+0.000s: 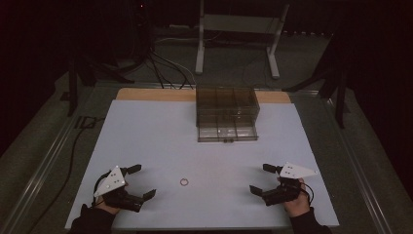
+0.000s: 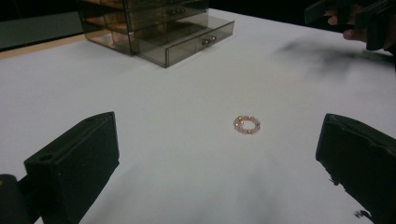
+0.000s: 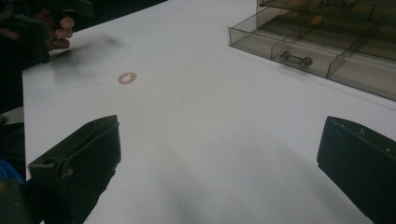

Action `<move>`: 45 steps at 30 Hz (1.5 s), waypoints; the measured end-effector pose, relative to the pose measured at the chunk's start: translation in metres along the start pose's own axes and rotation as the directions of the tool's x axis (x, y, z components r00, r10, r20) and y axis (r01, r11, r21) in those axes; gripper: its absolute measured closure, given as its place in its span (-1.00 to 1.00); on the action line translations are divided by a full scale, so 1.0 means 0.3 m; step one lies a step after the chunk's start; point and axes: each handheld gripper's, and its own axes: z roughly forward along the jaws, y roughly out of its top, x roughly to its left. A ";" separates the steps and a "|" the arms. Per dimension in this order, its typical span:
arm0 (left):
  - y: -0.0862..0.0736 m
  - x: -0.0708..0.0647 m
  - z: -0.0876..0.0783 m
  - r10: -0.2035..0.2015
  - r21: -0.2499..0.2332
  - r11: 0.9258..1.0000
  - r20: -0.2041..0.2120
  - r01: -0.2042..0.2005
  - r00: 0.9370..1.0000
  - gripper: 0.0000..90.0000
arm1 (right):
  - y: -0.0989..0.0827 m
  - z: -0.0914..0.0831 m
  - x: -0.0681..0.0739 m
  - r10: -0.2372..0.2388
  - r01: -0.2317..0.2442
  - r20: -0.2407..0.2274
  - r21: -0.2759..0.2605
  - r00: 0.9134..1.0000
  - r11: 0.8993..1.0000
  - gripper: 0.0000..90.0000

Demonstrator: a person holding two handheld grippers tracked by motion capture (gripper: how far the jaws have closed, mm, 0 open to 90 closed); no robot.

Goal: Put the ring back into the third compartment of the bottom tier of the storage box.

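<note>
Pink beaded ring (image 1: 184, 182) lies flat on the white table (image 1: 160, 131), near the front edge, between the two grippers and apart from both. Left gripper (image 1: 140, 181): jaws spread wide, nothing held, pointed toward the ring; in the left gripper view the ring (image 2: 246, 124) sits ahead of the jaws, right of centre. Right gripper (image 1: 260, 178): jaws also wide apart, empty, resting low over the table at the right; in its own view the ring (image 3: 127, 77) is farther off to the upper left.

Smoky clear drawer box (image 1: 227, 109) stands at the far middle of the table. Its bottom drawer (image 2: 187, 39) is pulled out, with divided compartments that look empty.

Judgement: the drawer is already open, so the receiving place seems ready. The ring is not yet grasped. Remaining, most likely: pick up the ring, carry it to a compartment, release, perhaps close the drawer. Progress: early.
</note>
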 end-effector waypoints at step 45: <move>0.001 -0.002 0.016 -0.003 0.005 1.000 0.024 0.003 1.000 -0.99 | 0.170 0.114 0.079 -0.001 -0.001 -0.083 -0.018 0.997 1.000 -1.00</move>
